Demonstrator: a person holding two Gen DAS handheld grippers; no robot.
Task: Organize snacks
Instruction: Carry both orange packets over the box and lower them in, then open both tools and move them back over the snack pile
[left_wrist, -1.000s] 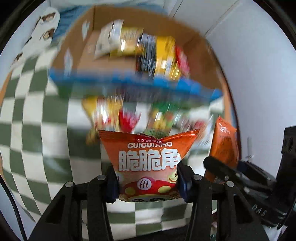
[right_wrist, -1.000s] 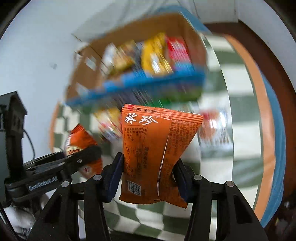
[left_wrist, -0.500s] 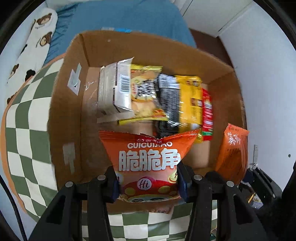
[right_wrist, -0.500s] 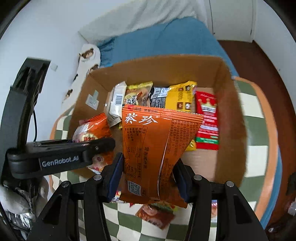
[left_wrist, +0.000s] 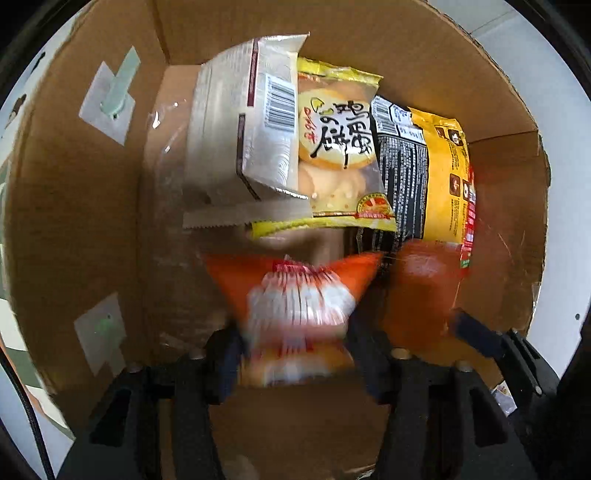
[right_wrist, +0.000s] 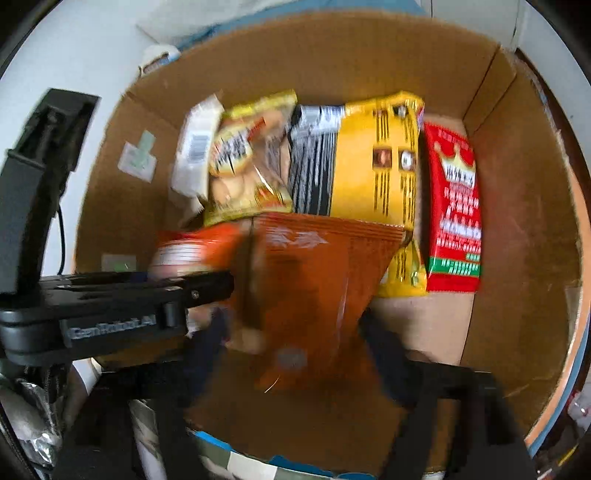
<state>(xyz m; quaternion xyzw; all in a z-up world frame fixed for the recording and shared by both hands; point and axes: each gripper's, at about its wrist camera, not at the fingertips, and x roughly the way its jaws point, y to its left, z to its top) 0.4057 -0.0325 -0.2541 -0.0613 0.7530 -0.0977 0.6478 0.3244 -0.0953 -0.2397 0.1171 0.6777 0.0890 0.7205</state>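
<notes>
Both grippers hang nose-down inside a brown cardboard box (left_wrist: 74, 203) (right_wrist: 517, 221). My left gripper (left_wrist: 295, 354) has its jaws opening. A bright orange snack bag (left_wrist: 299, 306) with white lettering sits blurred between them, slipping free of the pads. My right gripper (right_wrist: 293, 339) also has its jaws opening, spread wide. A dark orange bag (right_wrist: 314, 288) is blurred in the gap and touches neither pad. That bag also shows in the left wrist view, to the right (left_wrist: 421, 288). One of the left gripper's fingers (right_wrist: 147, 291) crosses the right wrist view beside it.
A row of snacks lies along the box's far side: a white pack (left_wrist: 236, 129), a yellow biscuit bag (left_wrist: 340, 147), a black-and-yellow pack (left_wrist: 417, 166) and a red pack (right_wrist: 454, 206). Bare box floor (right_wrist: 424, 325) lies to the right. Green-and-white checked cloth (right_wrist: 258, 469) shows below the near wall.
Both grippers moved from above the checked table to over the box and sank into it. Both pairs of jaws, earlier shut on their orange bags, have spread, and the bags now blur.
</notes>
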